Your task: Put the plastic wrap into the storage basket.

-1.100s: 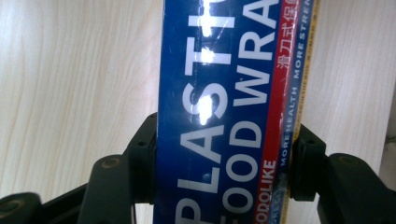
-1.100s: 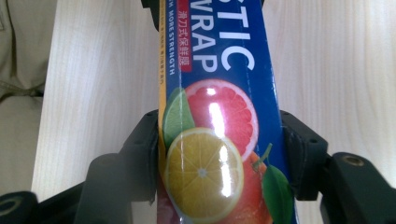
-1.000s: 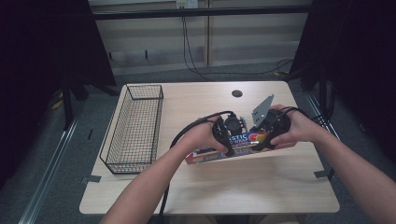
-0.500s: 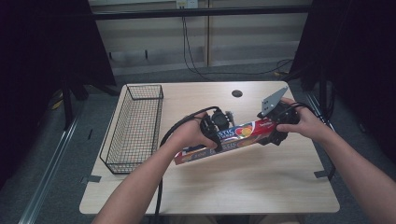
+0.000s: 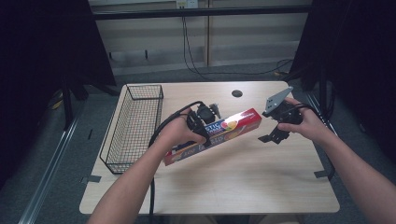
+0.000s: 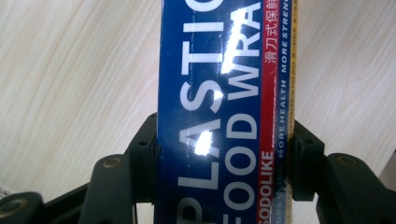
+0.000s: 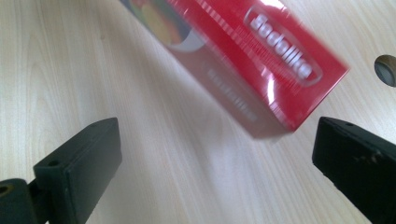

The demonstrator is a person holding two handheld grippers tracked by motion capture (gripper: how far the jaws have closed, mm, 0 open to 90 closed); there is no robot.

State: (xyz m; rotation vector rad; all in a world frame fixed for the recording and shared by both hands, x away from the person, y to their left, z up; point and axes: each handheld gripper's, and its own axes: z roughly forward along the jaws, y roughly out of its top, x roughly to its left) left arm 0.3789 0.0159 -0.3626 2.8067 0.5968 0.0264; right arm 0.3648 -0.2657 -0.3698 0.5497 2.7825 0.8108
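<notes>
While the left gripper [image 5: 204, 127] clamps the plastic food wrap box [image 5: 219, 133] across its middle, the right gripper [image 5: 274, 133] gapes wide just beside its red end, holding nothing

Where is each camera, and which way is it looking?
High view: above the table, looking forward and down; both forearms, left gripper, right gripper, wire basket.
Left gripper view: rides that gripper, looking along its jaws shut on the plastic wrap box.
Right gripper view: rides that gripper, its open jaws facing the box's red end.
All share the box and table.
</notes>
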